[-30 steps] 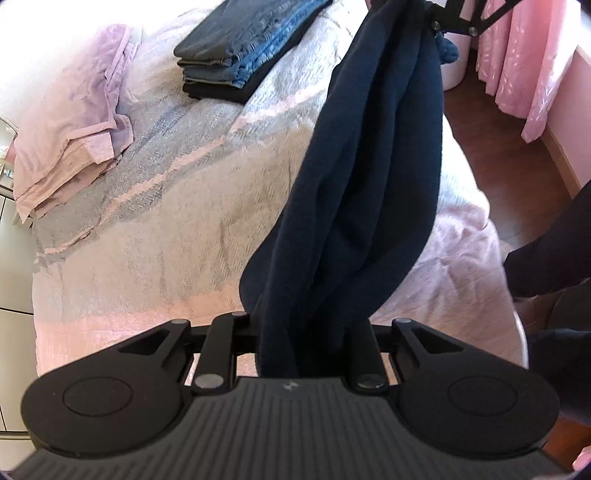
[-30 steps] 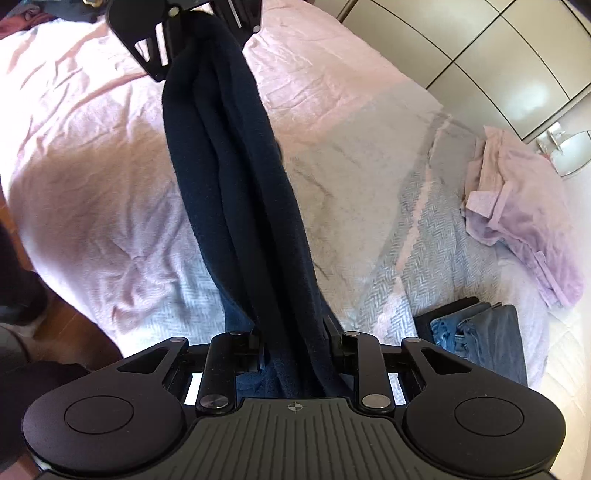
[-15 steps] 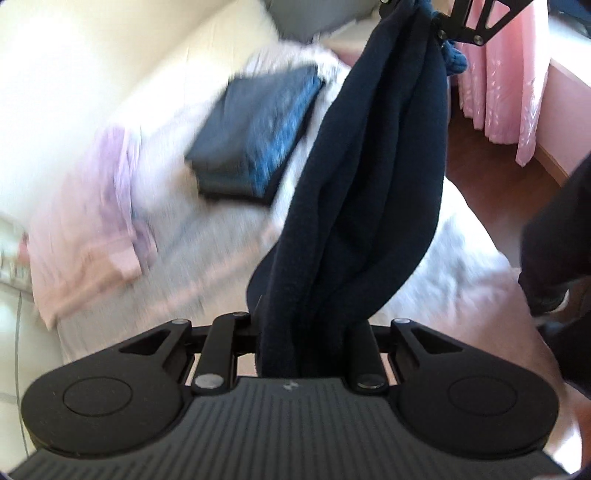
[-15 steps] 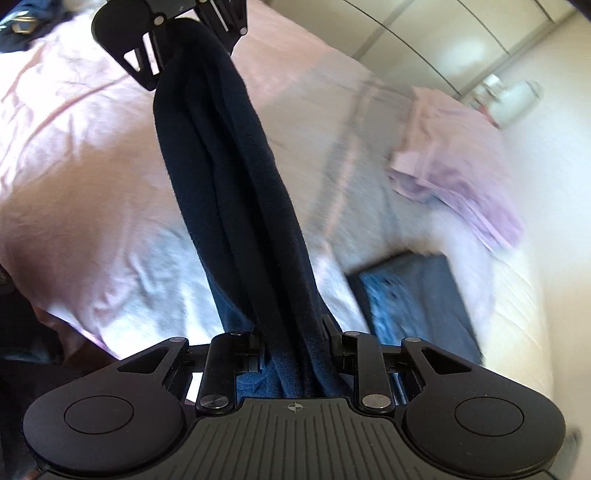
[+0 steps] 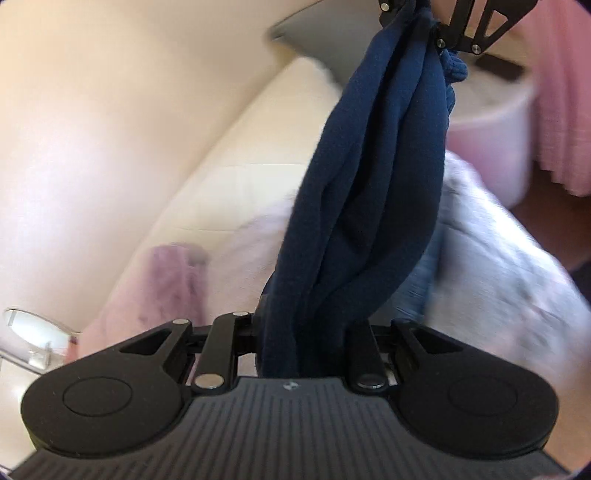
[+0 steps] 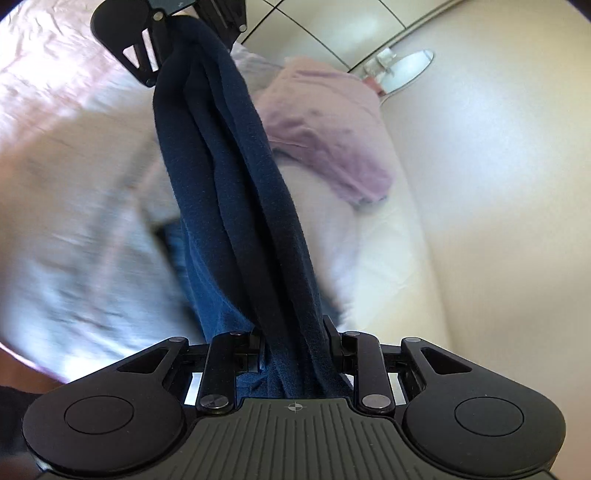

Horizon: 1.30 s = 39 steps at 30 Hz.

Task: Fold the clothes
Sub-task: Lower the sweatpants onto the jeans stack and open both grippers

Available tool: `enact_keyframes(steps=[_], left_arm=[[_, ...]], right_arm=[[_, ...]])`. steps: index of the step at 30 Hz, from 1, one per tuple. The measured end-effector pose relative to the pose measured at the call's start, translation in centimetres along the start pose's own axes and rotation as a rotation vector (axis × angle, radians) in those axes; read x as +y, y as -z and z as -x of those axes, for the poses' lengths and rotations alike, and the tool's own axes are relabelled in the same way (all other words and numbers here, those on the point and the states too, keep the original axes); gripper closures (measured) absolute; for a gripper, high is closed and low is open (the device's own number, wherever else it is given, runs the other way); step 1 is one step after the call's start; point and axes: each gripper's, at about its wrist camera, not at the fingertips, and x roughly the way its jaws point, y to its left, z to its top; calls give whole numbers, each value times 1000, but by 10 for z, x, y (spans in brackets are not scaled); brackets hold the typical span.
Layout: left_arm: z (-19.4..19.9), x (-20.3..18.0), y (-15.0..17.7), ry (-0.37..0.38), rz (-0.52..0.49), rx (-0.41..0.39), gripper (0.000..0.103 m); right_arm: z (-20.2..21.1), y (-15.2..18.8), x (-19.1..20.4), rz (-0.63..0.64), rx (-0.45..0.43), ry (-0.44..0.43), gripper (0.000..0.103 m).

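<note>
A navy blue garment (image 5: 369,206) hangs bunched and twisted into a thick rope between my two grippers, held up above the bed. My left gripper (image 5: 306,328) is shut on its one end. The right gripper (image 5: 432,26) shows at the top of the left wrist view, clamped on the other end. In the right wrist view the same garment (image 6: 236,206) runs from my right gripper (image 6: 295,347) up to the left gripper (image 6: 173,44). A folded stack of jeans (image 6: 173,243) lies on the bed, mostly hidden behind the garment.
A pale pink garment (image 6: 325,140) lies near the head of the bed (image 6: 74,206), which has a pink and grey cover. A cream wall (image 5: 110,110) is close. A round mirror (image 6: 402,70), a white tub (image 5: 491,122) and pink curtains (image 5: 561,92) stand around.
Both grippers have swung with the stretched garment toward the head of the bed. The views are blurred with motion, the wall now fills much of them, and the jeans stack sits behind the garment.
</note>
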Motion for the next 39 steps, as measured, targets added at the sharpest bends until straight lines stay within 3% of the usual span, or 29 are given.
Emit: enact_keyframes(steps=[4,6,8,10,12,13,16,20,25,28,30,35,39], left_arm=[[-75,12,-23,-93,29,46,84],[-113,15,-33,-136,43,71,83],[-154,-12,-22,-121,42,121,82],[-196,-54,-7,-59,13,198,81],[-221,-89,6,-28,-33,251,80],[-230,-103,10,-27,-51,264,85],[-225,-105,14,-66,-8,237,80],[-212,-98,10,-53,-32,229,74],[-207,-92,18,-20,-20,237,79],[-196,-86,21,-26,3,221,80],[-188,-86,23,-31,20,208,80],[-199,-101,30,-14,5,232,81],[-185,-97,25,-25,-7,228,76]], right_arm=[[-71,24,-66,55,-67,54,77],[-105,37,-78,86,-110,85,77],[-142,55,-72,108,-144,89,77],[-183,79,-49,124,-145,48,76],[-223,101,-18,129,-102,-54,75],[-238,110,-2,142,-81,-108,71],[-241,122,21,148,-107,-98,65],[-227,123,18,158,-107,-83,63],[-223,124,8,138,-68,-105,63],[-222,121,6,98,-39,-119,72],[-206,120,-2,66,-44,-105,73],[-201,120,17,78,-39,-105,73],[-209,121,32,113,-27,-94,65]])
